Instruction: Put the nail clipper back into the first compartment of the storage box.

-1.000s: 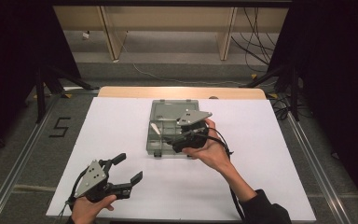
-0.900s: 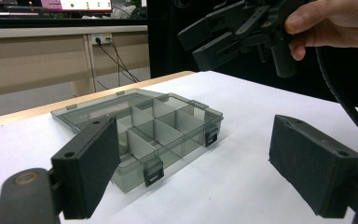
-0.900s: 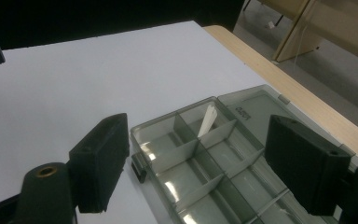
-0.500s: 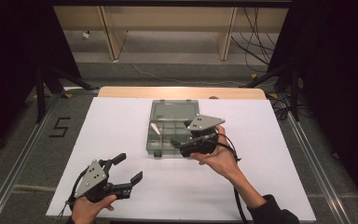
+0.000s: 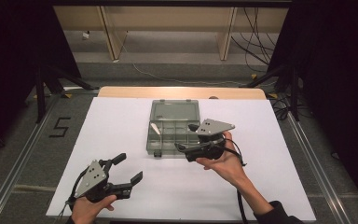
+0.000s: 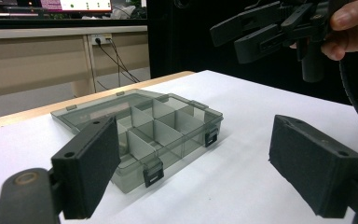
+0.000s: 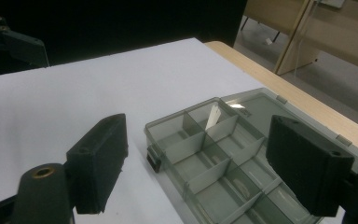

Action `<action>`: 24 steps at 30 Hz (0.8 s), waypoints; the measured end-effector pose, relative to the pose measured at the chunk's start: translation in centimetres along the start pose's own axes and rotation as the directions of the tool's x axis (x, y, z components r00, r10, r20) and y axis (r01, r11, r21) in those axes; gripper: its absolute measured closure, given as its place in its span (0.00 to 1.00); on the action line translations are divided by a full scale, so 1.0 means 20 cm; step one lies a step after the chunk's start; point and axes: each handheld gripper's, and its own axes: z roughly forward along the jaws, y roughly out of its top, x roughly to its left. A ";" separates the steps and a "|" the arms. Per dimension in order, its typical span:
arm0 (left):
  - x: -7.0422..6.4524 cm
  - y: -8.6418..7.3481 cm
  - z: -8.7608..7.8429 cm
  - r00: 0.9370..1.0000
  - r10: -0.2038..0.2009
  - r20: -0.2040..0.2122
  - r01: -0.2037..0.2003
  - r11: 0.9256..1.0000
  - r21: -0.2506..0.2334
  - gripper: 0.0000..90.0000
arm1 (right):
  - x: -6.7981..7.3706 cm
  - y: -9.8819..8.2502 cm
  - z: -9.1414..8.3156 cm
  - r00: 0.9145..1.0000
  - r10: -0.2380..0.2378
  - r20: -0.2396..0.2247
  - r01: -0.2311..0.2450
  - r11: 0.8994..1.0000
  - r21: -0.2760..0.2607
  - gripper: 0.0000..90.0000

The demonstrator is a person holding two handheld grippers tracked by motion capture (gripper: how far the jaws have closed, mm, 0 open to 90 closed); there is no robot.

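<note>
Judging the open compartment box (image 5: 172,127) at mid-tabletop (image 5: 270,158) light, rigid, slick thin plastic, best pinched at a side wall or front latch; right claw (image 5: 182,148) hovers spread just beside it, left claw (image 5: 129,169) spread, well apart.

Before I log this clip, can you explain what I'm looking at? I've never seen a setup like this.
A person stands at a table covered in white, holding a two-jaw tool in each hand. The overhead picture looks down on it all: the left tool near the front edge, the right tool lifted beside a clear grey compartment box whose lid lies open. The other two pictures come from cameras riding on each tool, looking out between its black jaws. Both tools are open and hold nothing. One compartment holds a small pale piece; I can't identify it.
</note>
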 end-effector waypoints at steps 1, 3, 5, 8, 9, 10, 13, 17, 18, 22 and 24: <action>0.00 0.00 0.00 1.000 0.001 -0.001 -0.001 1.000 0.000 0.18 | 0.00 0.00 -0.01 1.000 0.011 0.005 -0.011 1.000 -0.006 0.23; 0.00 0.00 0.00 1.000 0.001 0.000 -0.001 1.000 -0.001 0.18 | 0.00 -0.01 -0.02 0.999 0.040 -0.012 -0.040 0.999 -0.009 0.22; 0.00 0.00 0.00 1.000 -0.001 -0.001 0.001 1.000 0.000 0.18 | -0.01 -0.02 -0.03 0.999 0.036 -0.013 -0.036 0.999 -0.027 0.22; 0.00 0.00 0.00 1.000 0.001 -0.001 -0.001 1.000 0.000 0.18 | 0.00 -0.04 -0.05 0.999 0.053 -0.014 -0.053 0.998 -0.031 0.22; 0.00 0.00 0.00 1.000 0.002 0.000 -0.002 1.000 0.000 0.18 | 0.00 -0.04 -0.05 0.999 0.052 -0.016 -0.052 0.998 -0.044 0.22; 0.00 0.00 0.00 1.000 0.001 -0.001 -0.001 1.000 0.000 0.18 | 0.00 -0.05 -0.05 0.998 0.057 -0.014 -0.058 0.998 -0.037 0.22; 0.00 0.00 0.00 1.000 0.001 0.000 -0.001 1.000 0.001 0.18 | 0.00 -0.06 -0.07 0.999 0.051 -0.013 -0.052 0.998 -0.046 0.22; 0.00 0.00 0.00 1.000 0.001 -0.001 -0.001 1.000 0.000 0.18 | 0.01 -0.08 -0.10 0.996 0.091 -0.020 -0.092 0.994 -0.060 0.22; 0.00 0.00 0.00 1.000 0.000 -0.001 0.000 1.000 0.000 0.18 | 0.01 -0.08 -0.10 0.996 0.084 -0.020 -0.085 0.994 -0.074 0.22; 0.00 0.00 0.00 1.000 -0.001 -0.002 0.001 1.000 -0.001 0.18 | 0.01 -0.11 -0.12 0.996 0.088 -0.016 -0.089 0.993 -0.080 0.22; 0.00 0.00 0.00 1.000 -0.001 -0.002 0.001 1.000 0.000 0.18 | 0.02 -0.13 -0.14 0.994 0.108 -0.031 -0.110 0.991 -0.079 0.22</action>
